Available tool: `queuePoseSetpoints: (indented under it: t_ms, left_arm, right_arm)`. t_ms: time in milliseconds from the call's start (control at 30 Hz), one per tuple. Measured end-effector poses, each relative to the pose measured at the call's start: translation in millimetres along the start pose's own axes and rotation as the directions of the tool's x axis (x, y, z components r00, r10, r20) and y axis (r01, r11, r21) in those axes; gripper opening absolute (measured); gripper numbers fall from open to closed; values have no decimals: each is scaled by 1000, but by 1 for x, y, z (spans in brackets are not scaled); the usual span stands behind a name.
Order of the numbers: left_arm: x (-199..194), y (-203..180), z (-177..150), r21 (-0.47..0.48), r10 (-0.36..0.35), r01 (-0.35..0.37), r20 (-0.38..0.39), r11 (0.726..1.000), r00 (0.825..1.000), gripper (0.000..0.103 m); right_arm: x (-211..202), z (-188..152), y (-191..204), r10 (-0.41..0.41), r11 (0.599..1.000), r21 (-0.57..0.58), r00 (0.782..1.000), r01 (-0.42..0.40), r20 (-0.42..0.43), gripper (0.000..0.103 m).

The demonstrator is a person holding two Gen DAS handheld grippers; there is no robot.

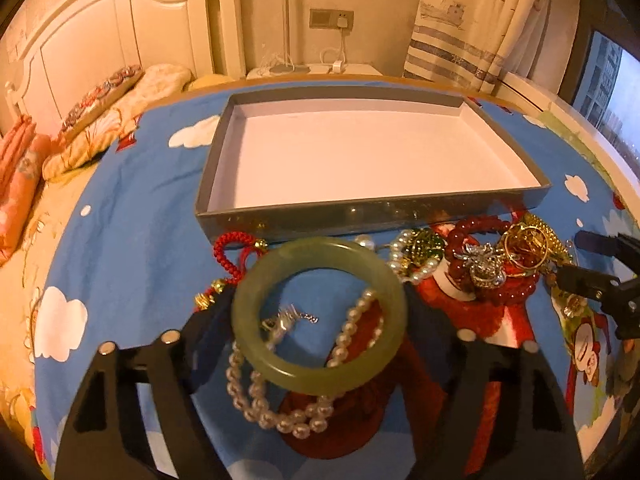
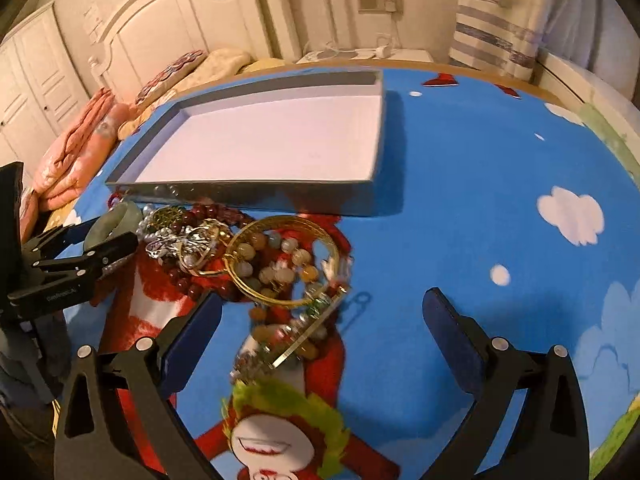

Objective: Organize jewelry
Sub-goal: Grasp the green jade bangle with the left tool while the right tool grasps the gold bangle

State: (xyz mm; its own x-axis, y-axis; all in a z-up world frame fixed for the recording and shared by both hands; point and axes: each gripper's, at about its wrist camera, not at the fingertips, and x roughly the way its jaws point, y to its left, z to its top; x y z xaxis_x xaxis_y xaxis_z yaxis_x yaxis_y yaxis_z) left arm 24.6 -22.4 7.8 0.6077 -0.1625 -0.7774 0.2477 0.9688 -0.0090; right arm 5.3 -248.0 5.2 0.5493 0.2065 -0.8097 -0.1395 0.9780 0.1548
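A pale green jade bangle (image 1: 320, 376) sits between the fingers of my left gripper (image 1: 320, 316), whose pads press on its two sides; the bangle (image 2: 124, 212) and left gripper (image 2: 116, 234) also show at the left of the right wrist view. Beneath it lie a pearl necklace (image 1: 256, 396) and a red cord knot (image 1: 232, 256). A heap to the right holds red beads (image 1: 480, 232), a silver brooch (image 1: 484, 266) and gold rings (image 1: 528, 244). My right gripper (image 2: 320, 304) stands open over a gold bangle (image 2: 276, 300) and a coloured bead bracelet (image 2: 280, 272).
A shallow grey box (image 1: 360, 216) with a white floor lies just behind the jewelry, on a blue cartoon cloth (image 2: 480, 200). Pillows (image 1: 24, 184) and a bed headboard are at the left. A curtain (image 1: 460, 40) hangs beyond the table's far right edge.
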Motion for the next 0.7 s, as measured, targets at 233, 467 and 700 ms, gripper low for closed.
queuePoseSetpoints:
  t_ms: [233,467,700]
  left_arm:
    - [-20,7,-10,-28,-44,46,59,999,997,78]
    - [-56,2,-30,-28,-63,67,133,997,989,78]
    - [-72,2,-40,-29,-74,80,151,996,986,78]
  right_arm:
    - [9,14,3,19,999,-41,1000,-20,-12,80]
    - [13,21,12,49,996,-73,999,-49,5,61]
    - [-2,11,9,64,997,-57,996,-60,57,61]
